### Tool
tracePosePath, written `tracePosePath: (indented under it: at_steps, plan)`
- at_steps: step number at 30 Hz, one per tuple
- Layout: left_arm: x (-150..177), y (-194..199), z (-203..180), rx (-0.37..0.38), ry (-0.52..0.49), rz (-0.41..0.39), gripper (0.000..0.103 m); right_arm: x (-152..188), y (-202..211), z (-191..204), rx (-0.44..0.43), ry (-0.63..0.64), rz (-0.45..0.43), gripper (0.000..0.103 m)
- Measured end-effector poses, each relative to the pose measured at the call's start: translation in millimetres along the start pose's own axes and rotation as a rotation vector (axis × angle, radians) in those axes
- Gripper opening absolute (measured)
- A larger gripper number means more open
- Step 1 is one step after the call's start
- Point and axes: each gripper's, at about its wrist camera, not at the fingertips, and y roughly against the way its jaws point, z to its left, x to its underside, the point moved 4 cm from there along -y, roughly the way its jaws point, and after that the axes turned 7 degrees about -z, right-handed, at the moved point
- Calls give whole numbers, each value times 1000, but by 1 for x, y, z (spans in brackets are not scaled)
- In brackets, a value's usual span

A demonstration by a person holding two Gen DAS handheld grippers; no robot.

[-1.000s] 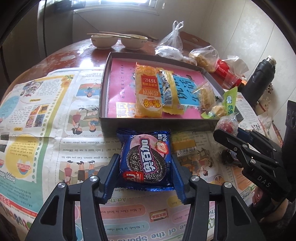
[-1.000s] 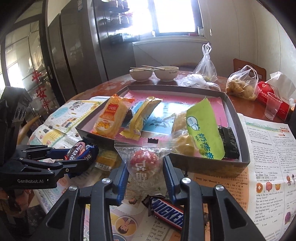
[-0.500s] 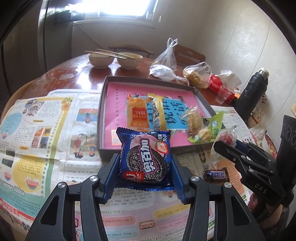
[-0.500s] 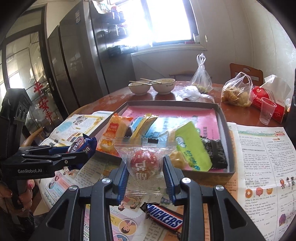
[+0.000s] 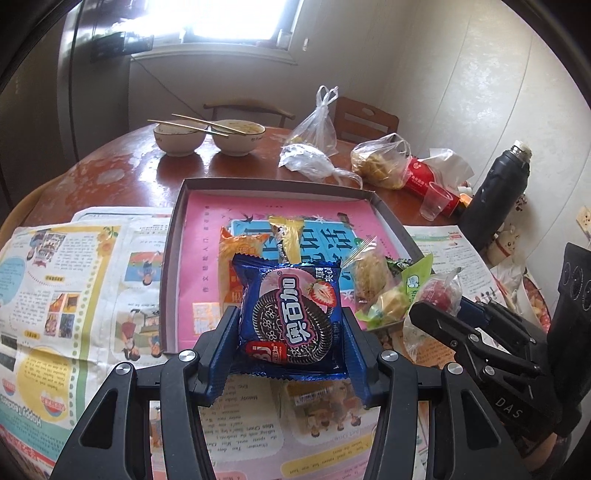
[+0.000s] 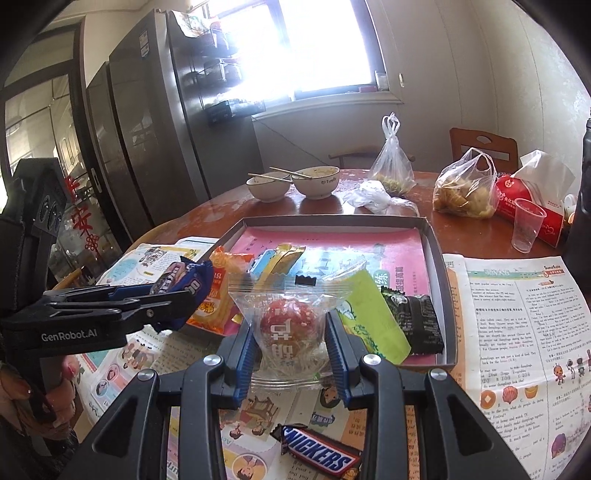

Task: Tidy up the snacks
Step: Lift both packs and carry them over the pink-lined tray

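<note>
— Snacks: where are they, against a second ago?
— Higher. The left gripper (image 5: 290, 334) has its jaws pinching the blue cookie pack (image 5: 290, 319), which now overlaps the tray (image 5: 173, 266) instead of the newspaper (image 5: 74, 288).
— And the right?
— The right gripper (image 6: 290, 345) has its jaws clamped on the red sweet in clear wrap (image 6: 290, 325), raised further above the Snickers bar (image 6: 319, 456) on the desk.

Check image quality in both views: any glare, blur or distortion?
Left wrist: window blown out, glare on the table, fisheye bending at the edges, Oreo pack sharp. Right wrist: window overexposed, fridge dark, clear-wrapped snack in focus.
</note>
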Motion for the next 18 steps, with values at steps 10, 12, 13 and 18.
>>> tracePosePath:
  at_steps: [10, 12, 13, 18]
  plan:
    - [-1, -24, -4, 12, -13, 32, 55, -10, -10, 0, -3, -11, -10, 36]
    - [0, -28, -5, 13, -16, 38, 55, -10, -12, 0, -6, -13, -10, 36]
    - [0, -29, -5, 12, -17, 40, 55, -10, -13, 0, -7, -14, -9, 36]
    - [1, -36, -3, 13, -16, 51, 55, -8, -19, 0, -11, -16, 4, 36]
